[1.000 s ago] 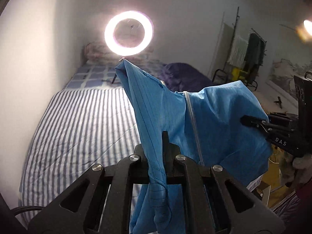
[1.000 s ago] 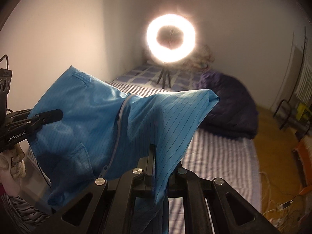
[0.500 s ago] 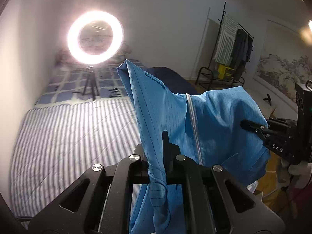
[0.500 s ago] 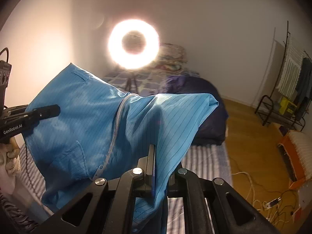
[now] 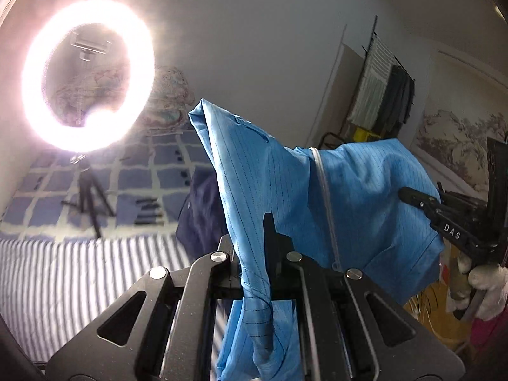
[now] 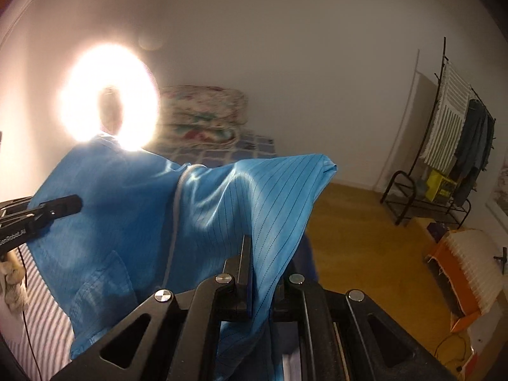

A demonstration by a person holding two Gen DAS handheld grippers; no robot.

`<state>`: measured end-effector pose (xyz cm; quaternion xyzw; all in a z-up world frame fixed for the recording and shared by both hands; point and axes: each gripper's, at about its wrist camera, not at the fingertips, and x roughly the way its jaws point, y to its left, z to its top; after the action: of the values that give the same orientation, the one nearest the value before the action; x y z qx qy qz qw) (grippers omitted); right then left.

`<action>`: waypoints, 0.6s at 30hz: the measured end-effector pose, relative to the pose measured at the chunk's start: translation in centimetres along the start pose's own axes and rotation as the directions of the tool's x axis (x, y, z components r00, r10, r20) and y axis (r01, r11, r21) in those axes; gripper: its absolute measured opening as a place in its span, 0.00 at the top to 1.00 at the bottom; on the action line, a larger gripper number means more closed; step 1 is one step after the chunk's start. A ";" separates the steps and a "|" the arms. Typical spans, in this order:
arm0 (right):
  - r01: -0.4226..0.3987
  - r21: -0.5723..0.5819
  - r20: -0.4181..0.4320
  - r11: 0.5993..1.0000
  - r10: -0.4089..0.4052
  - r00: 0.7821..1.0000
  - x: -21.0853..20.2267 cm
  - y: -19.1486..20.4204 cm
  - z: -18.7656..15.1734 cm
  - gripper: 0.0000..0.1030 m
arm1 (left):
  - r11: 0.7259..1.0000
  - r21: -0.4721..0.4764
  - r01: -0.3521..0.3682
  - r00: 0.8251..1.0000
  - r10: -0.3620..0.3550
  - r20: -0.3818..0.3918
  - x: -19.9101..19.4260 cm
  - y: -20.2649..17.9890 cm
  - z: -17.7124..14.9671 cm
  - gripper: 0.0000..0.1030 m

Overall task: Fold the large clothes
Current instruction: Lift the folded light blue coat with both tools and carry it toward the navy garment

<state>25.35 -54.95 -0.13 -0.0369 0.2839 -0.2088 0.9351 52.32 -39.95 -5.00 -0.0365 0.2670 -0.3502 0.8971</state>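
A bright blue pinstriped garment with a white zipper hangs in the air, stretched between both grippers. My left gripper is shut on one bunched edge of it, and the cloth trails down over its frame. The right gripper shows at the right, pinching the far side. In the right wrist view the same garment spreads leftward from my right gripper, which is shut on its near edge. The left gripper grips the opposite side there. A pocket shows low on the cloth.
A glaring ring light on a tripod stands over the bed with its striped sheet. A dark blue bundle lies behind the garment. Folded quilts sit by the wall. A clothes rack, wooden floor and orange box are at the right.
Both grippers have swept sideways together with the garment still stretched between them. The ring light has slid left and grown in both views, and more floor and the rack now show.
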 end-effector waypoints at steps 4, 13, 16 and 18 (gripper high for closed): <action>0.047 0.018 -0.016 0.999 -0.047 0.999 6.4 -1.5 2.6 0.96 | 0.999 -0.042 -0.002 1.000 0.002 0.000 6.2 1.8 1.5 0.95; 0.145 -0.035 -0.120 0.989 -0.148 0.982 21.4 -4.1 2.9 0.96 | 0.982 -0.183 -0.052 0.995 0.035 -0.097 18.3 7.9 -0.1 0.95; 0.123 -0.022 -0.150 0.992 -0.124 0.981 23.5 -4.7 1.3 0.96 | 0.980 -0.182 -0.075 0.992 0.055 -0.110 20.2 8.5 -1.6 0.95; 0.121 -0.034 -0.172 0.992 -0.125 0.977 24.9 -4.6 0.2 0.95 | 0.985 -0.146 -0.092 0.991 0.075 -0.115 21.3 8.3 -2.3 0.95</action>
<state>42.46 -69.43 -11.98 -0.0468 0.3637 -0.2653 0.8917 69.27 -47.21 -18.76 -0.0740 0.3428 -0.2925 0.8896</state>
